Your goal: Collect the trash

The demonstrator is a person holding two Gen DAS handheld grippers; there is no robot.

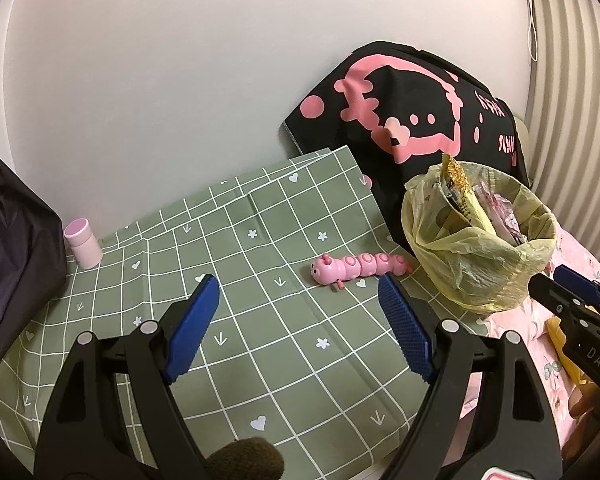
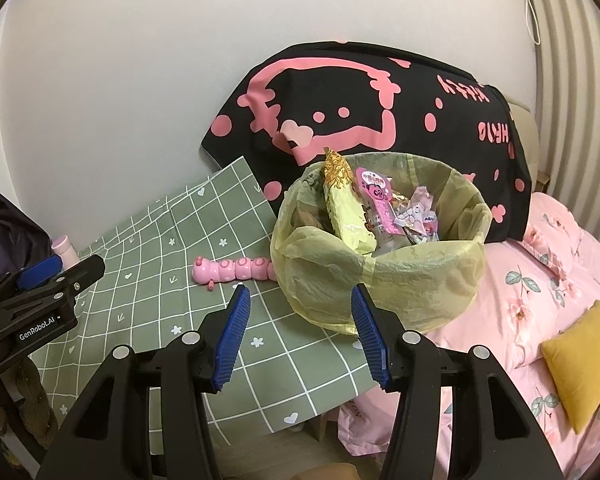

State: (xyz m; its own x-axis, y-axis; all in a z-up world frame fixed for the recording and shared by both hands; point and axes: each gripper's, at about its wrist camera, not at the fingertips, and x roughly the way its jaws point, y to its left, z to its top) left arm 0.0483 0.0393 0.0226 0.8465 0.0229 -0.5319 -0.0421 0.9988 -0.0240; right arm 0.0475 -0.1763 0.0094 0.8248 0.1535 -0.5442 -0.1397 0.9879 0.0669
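**Listener:** Two claws, you said. What are they doing?

**Me:** Both are mine, one in each hand. My left gripper (image 1: 298, 322) has its blue-padded jaws spread wide with nothing between them, held above a green checked cloth (image 1: 236, 344) printed with small hearts and flowers. My right gripper (image 2: 298, 330) is likewise spread and holding nothing, and it points at the bin.

**Listener:** Where is the trash?

**Me:** Inside a small trash bin (image 2: 384, 280) lined with a pale yellow plastic bag. It stands at the right edge of the green cloth, beside pink floral bedding (image 2: 540, 288). A yellow snack wrapper (image 2: 342, 208) sticks up out of it, next to a pink wrapper (image 2: 376, 200) and some crumpled clear packets.

**Listener:** Anything else close by?

**Me:** A pink caterpillar toy (image 1: 356, 267) lies on the cloth, its tail touching the bin's left side. A pink cylindrical bottle (image 1: 83, 243) stands upright at the far left of the cloth, near a dark bag (image 1: 12, 248). Behind the bin, a black pillow (image 2: 360, 96) with a pink cartoon cat face leans against the white wall. A mustard cushion (image 2: 584, 364) rests on the bedding to the right.
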